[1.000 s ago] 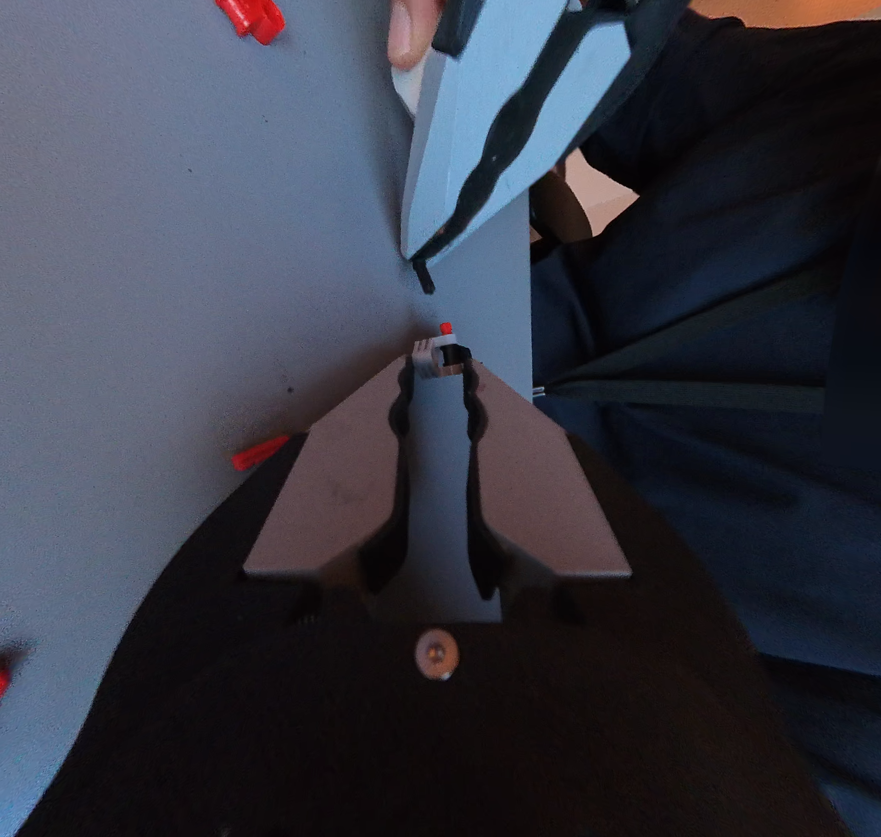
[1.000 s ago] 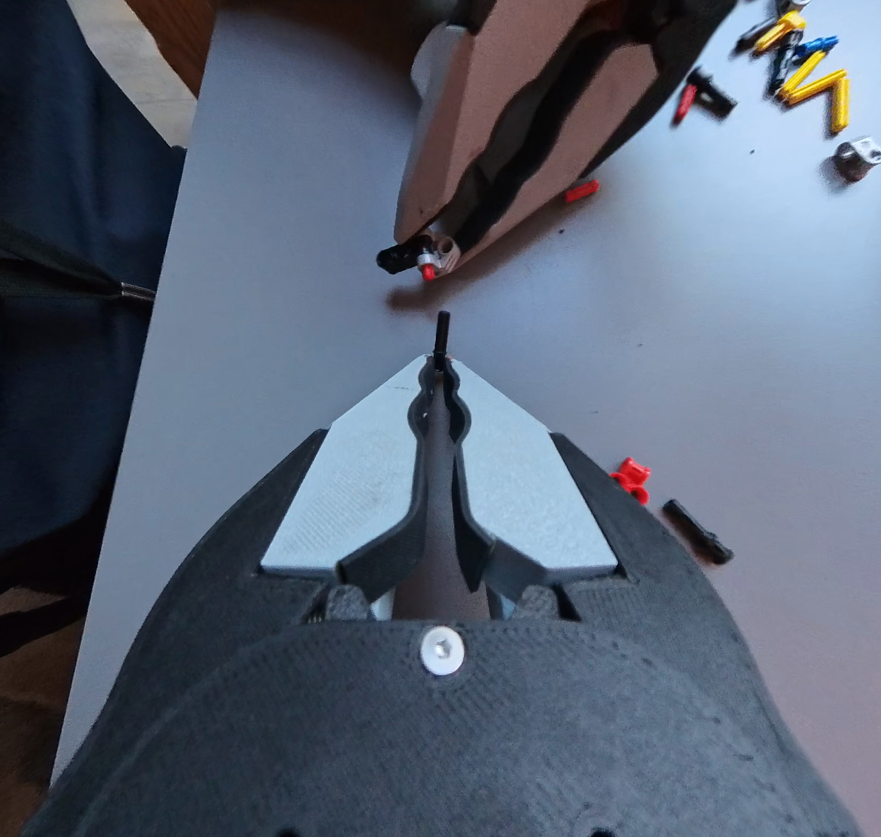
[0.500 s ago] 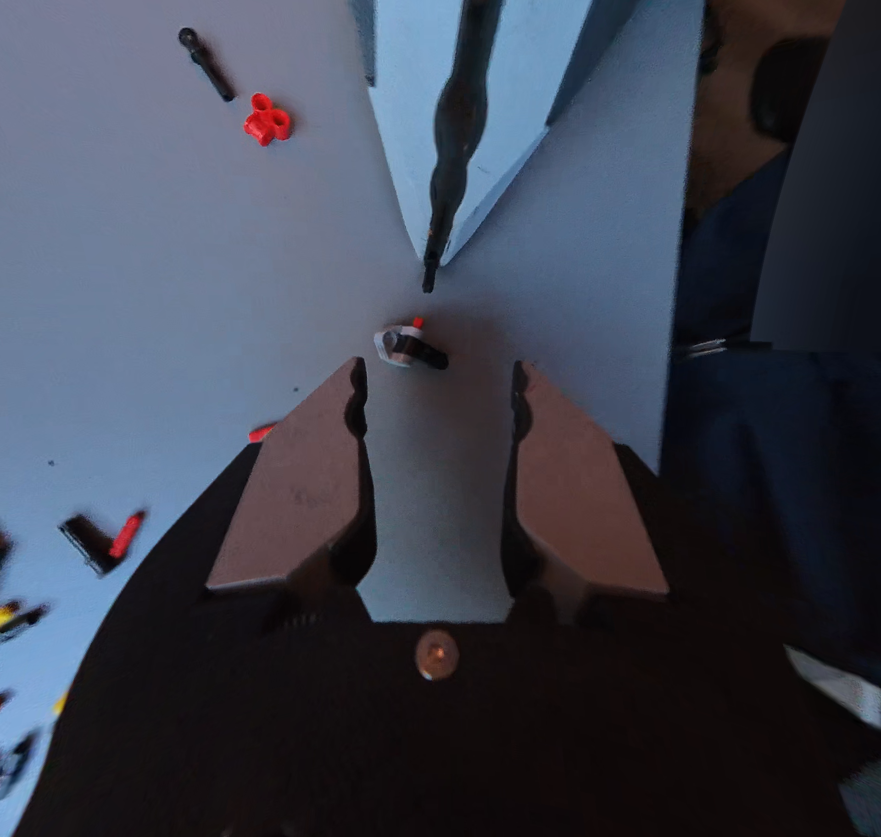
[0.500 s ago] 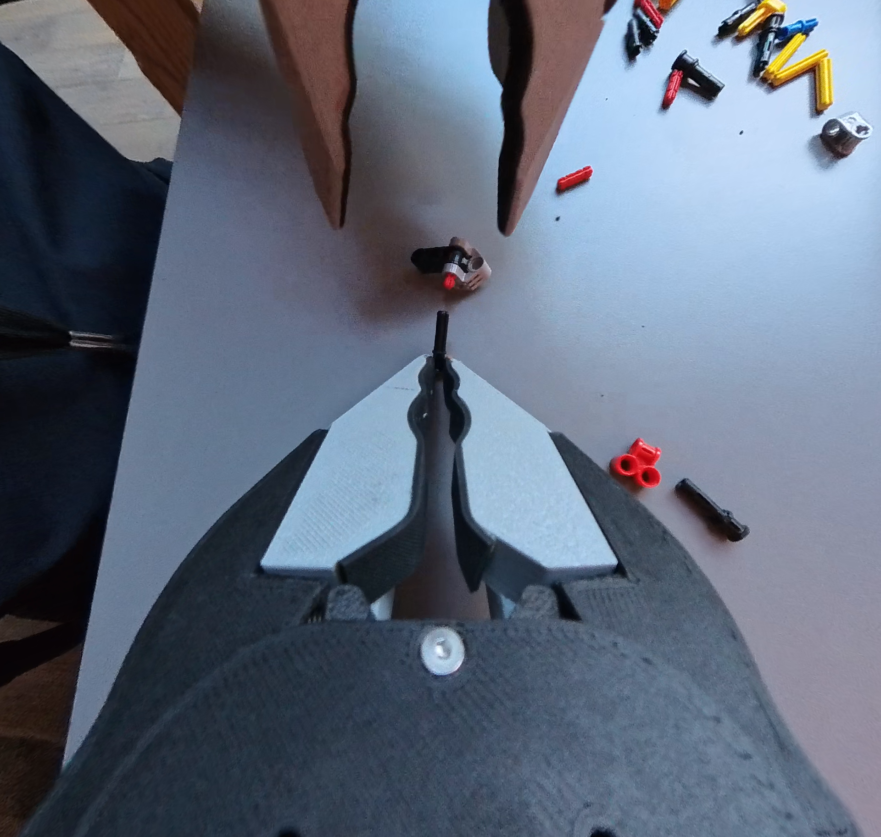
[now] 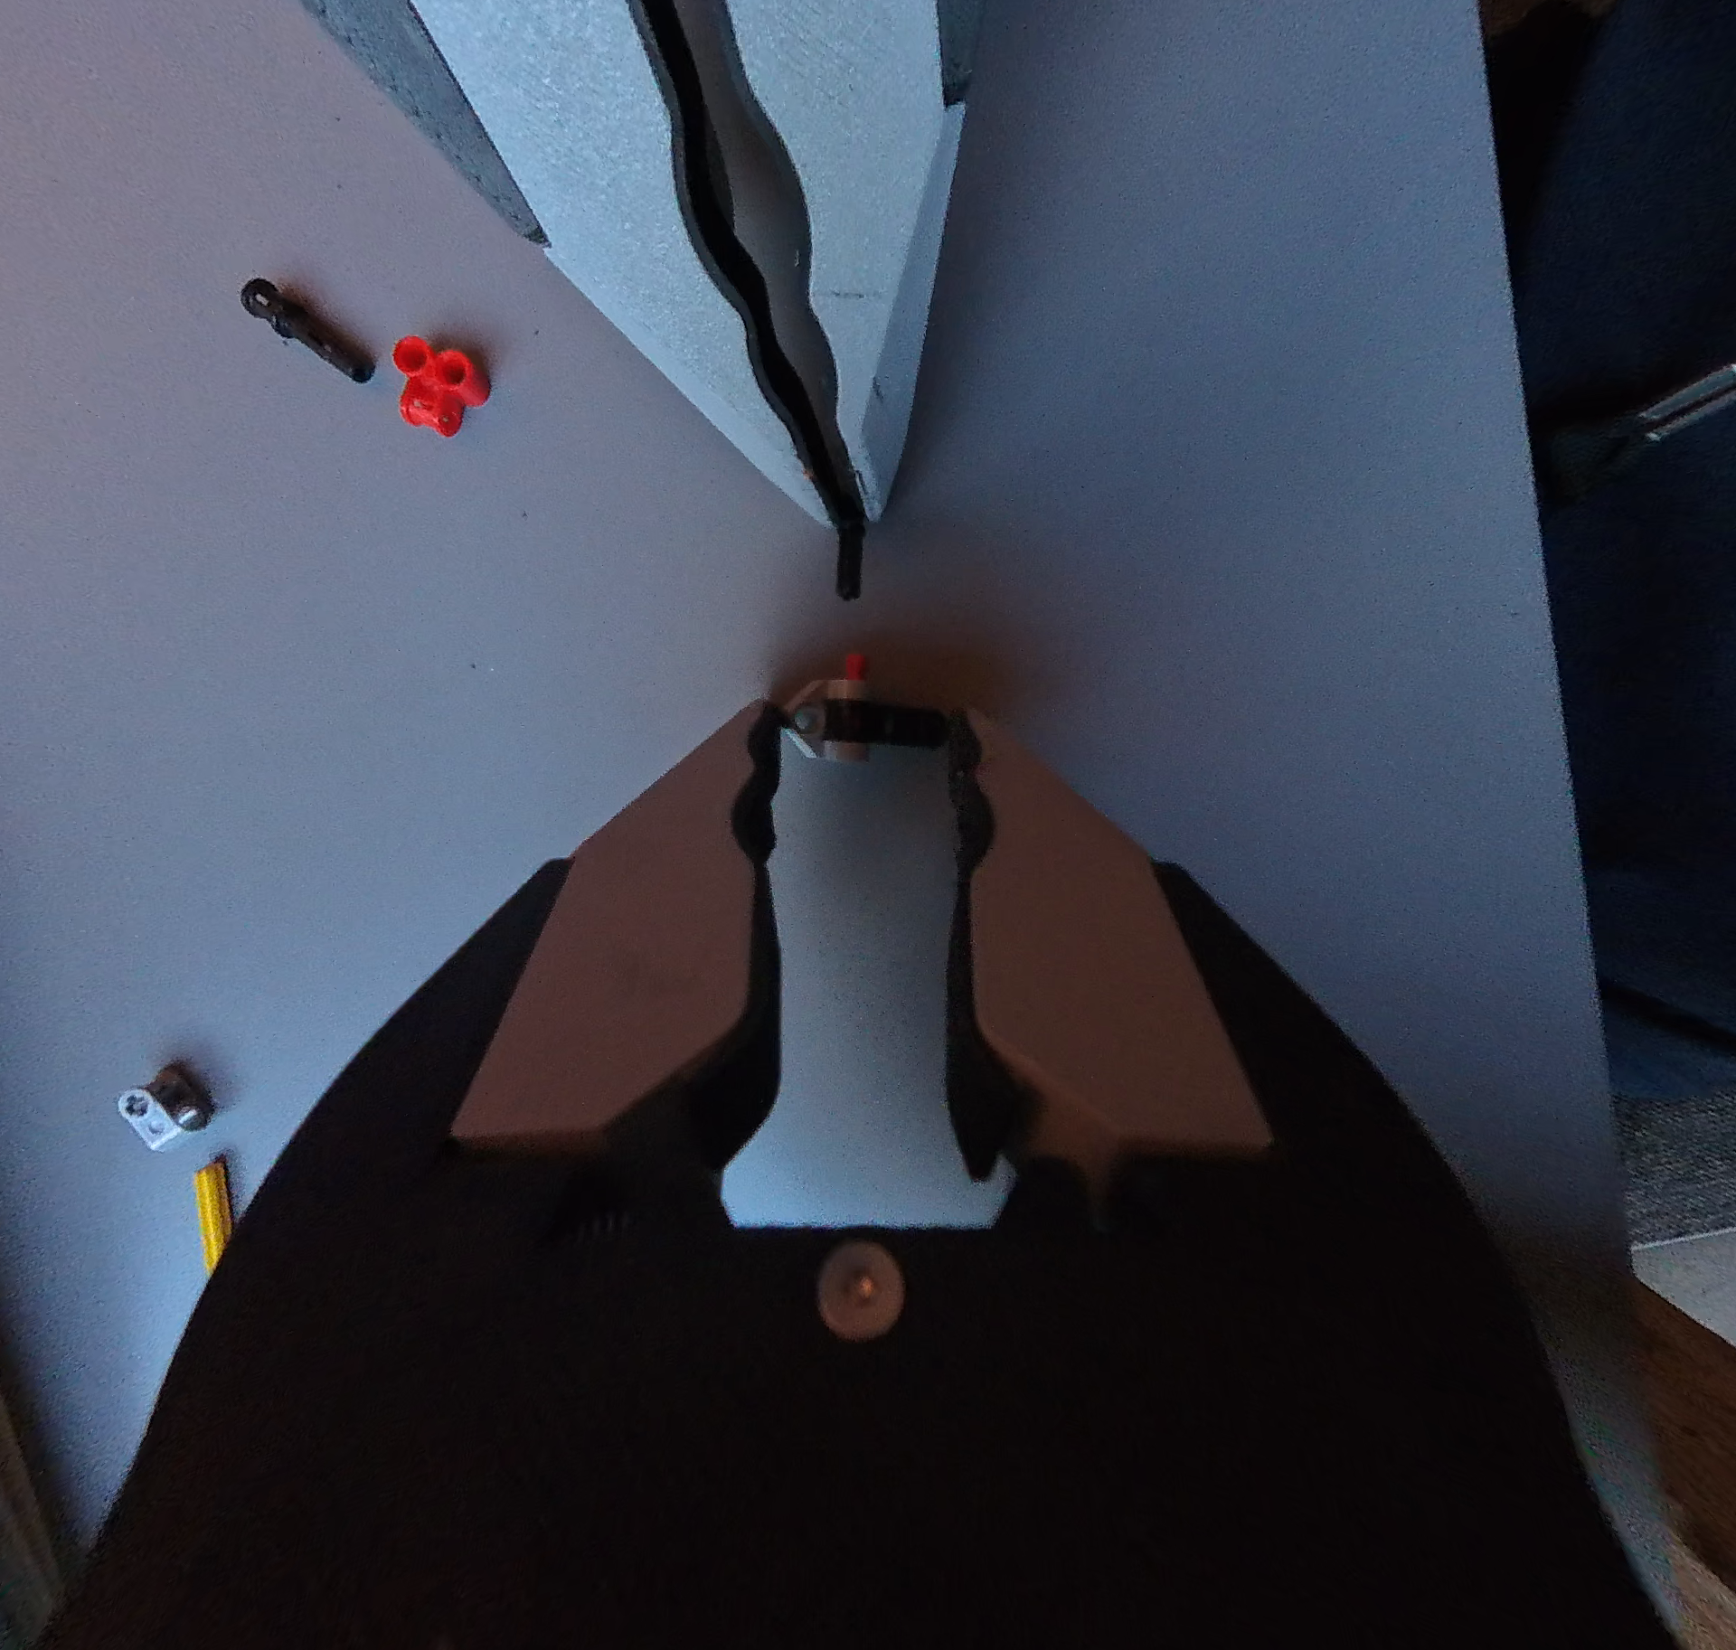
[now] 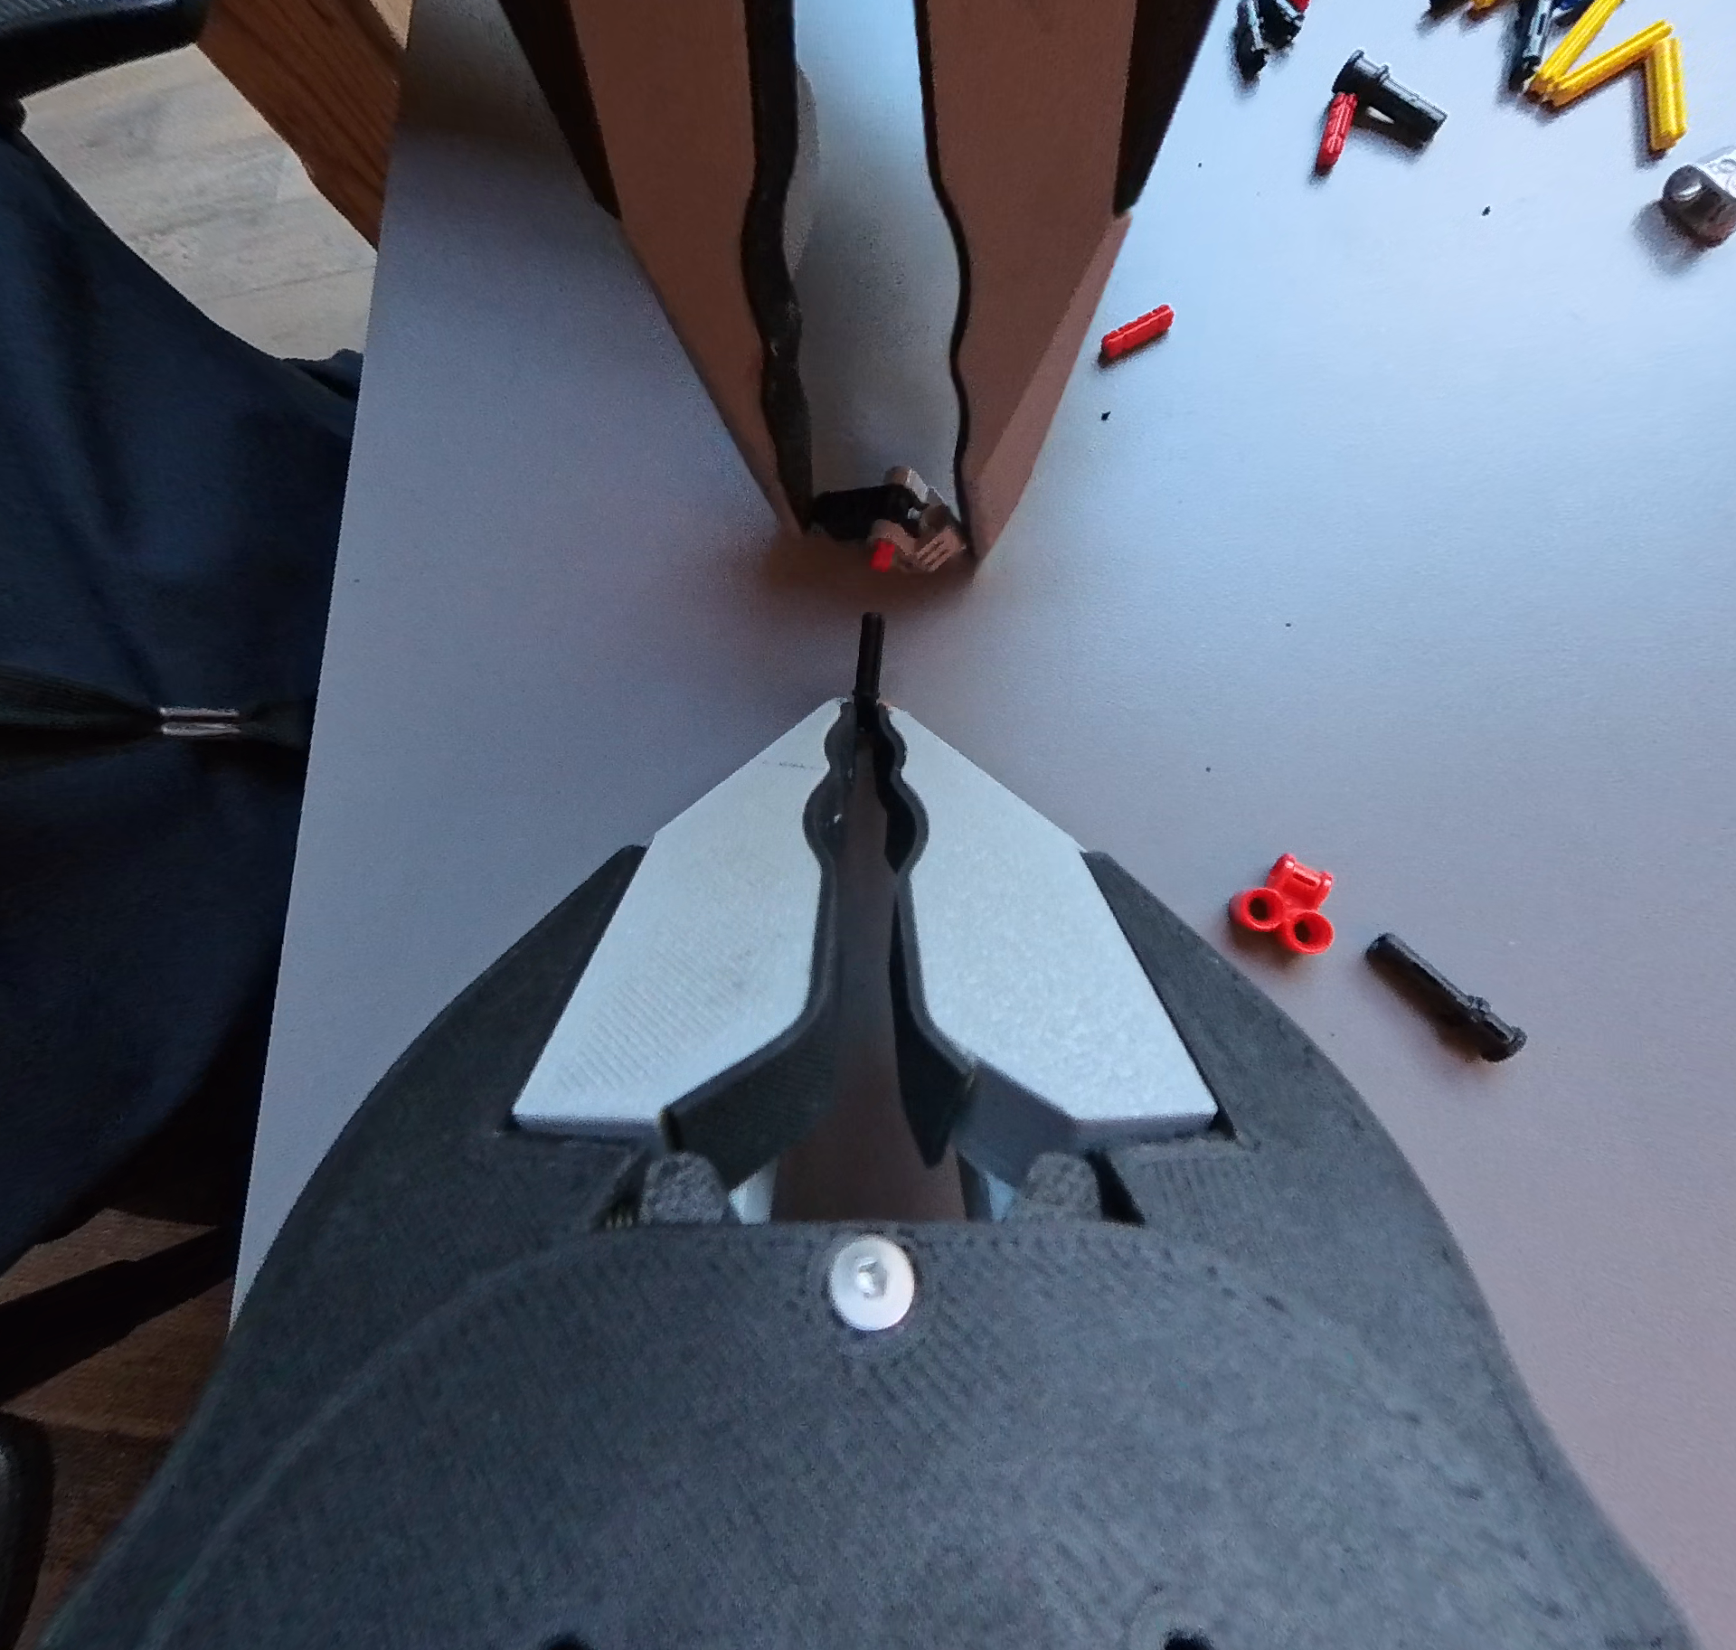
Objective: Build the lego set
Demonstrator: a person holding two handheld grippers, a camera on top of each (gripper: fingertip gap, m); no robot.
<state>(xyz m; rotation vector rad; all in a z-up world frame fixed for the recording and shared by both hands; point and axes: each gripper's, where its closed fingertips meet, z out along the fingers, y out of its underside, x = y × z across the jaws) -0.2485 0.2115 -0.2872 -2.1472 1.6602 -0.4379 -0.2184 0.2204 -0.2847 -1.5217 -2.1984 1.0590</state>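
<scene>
On the grey table (image 6: 1315, 572), the left gripper (image 5: 864, 736) grips a small grey-black-red assembly (image 5: 850, 727) endwise, while the right gripper (image 6: 869, 713), pinched tight on 1 black pin (image 6: 871, 651), holds that pin just short of the assembly, unjoined.

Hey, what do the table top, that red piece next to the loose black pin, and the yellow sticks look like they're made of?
Table top: smooth matte grey, probably laminate. Red piece: glossy moulded plastic with round sockets. Yellow sticks: likely the same hard shiny plastic. Loose black pin: duller plastic.
</scene>
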